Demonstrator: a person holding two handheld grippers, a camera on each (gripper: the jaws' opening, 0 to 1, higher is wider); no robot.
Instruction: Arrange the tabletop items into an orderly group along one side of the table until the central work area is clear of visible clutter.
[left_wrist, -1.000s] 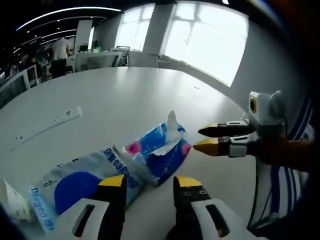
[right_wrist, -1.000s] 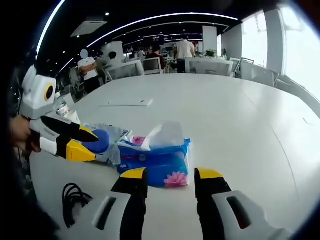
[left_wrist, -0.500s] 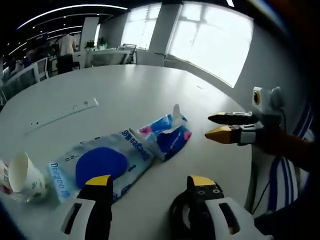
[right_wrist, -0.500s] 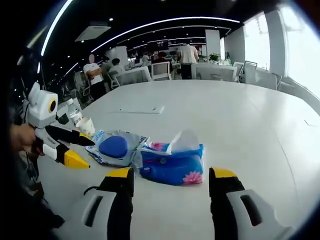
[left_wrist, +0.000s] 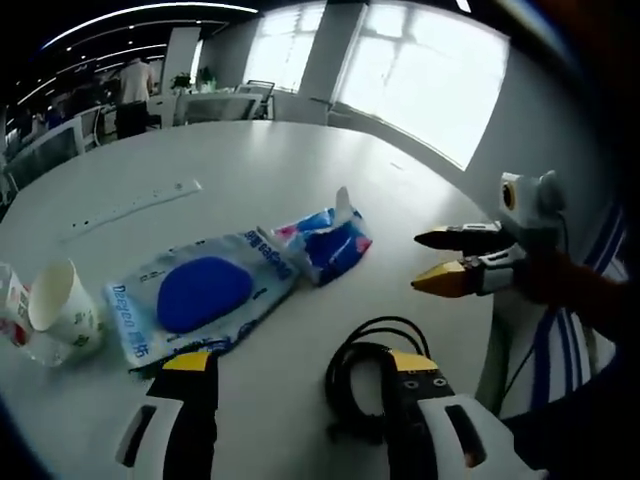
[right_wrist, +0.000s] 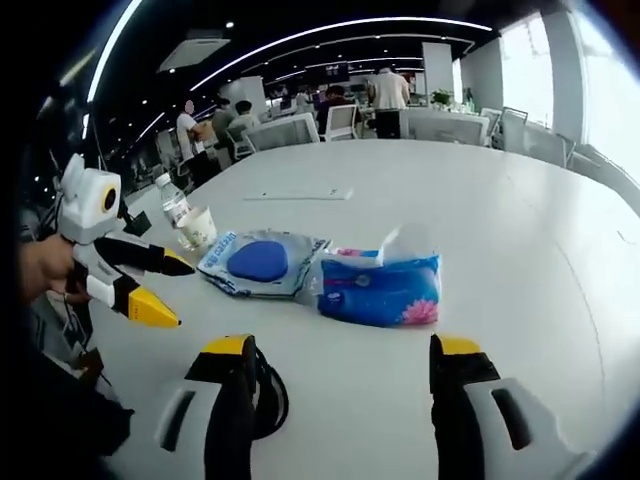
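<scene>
A blue tissue pack (left_wrist: 332, 240) (right_wrist: 385, 291) lies on the white table (left_wrist: 250, 170) with a tissue sticking out. Touching it is a clear packet holding a blue round pad (left_wrist: 205, 295) (right_wrist: 262, 262). A paper cup (left_wrist: 65, 312) (right_wrist: 200, 228) and a small water bottle (right_wrist: 174, 205) stand beyond the packet. A coiled black cable (left_wrist: 362, 372) (right_wrist: 268, 396) lies nearest both grippers. My left gripper (left_wrist: 300, 365) (right_wrist: 172, 293) is open above the table, holding nothing. My right gripper (right_wrist: 340, 350) (left_wrist: 420, 262) is open too, short of the tissue pack.
A white power strip (left_wrist: 130, 205) (right_wrist: 300, 193) lies flat farther across the table. The table's curved edge (left_wrist: 490, 350) runs close to the person's sleeve. Desks, chairs and standing people are far behind, and bright windows line one wall.
Both grippers have drawn back from the tissue pack and packet, so the cable coil, cup and bottle have come into view. The items lie where they were. Both stay open.
</scene>
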